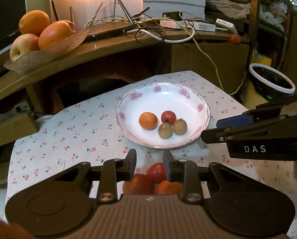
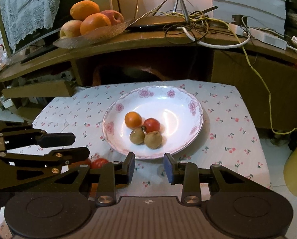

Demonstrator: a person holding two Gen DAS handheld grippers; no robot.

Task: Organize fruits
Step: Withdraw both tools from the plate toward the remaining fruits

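A white plate with pink flowers (image 1: pixel 200 107) (image 2: pixel 192 107) sits on the cherry-print cloth. It holds a small orange (image 1: pixel 148 120) (image 2: pixel 133 120), a red fruit (image 1: pixel 168 117) (image 2: pixel 151 125) and two brown fruits (image 1: pixel 165 130) (image 2: pixel 152 139). My left gripper (image 1: pixel 150 165) (image 2: pixel 80 144) hovers open just in front of the plate. It is over three loose fruits on the cloth: a red one (image 1: pixel 156 171) (image 2: pixel 99 163) and two orange ones (image 1: pixel 138 183), partly hidden by its fingers. My right gripper (image 2: pixel 149 165) (image 1: pixel 210 130) is open and empty at the plate's near right edge.
A glass dish (image 1: pixel 68 43) (image 2: pixel 100 35) of large oranges and apples stands on the wooden shelf behind, beside tangled cables (image 1: pixel 148 25). A black bin with a white rim (image 1: pixel 272 81) stands right of the table. A yellow object (image 2: pixel 296 169) is at the right edge.
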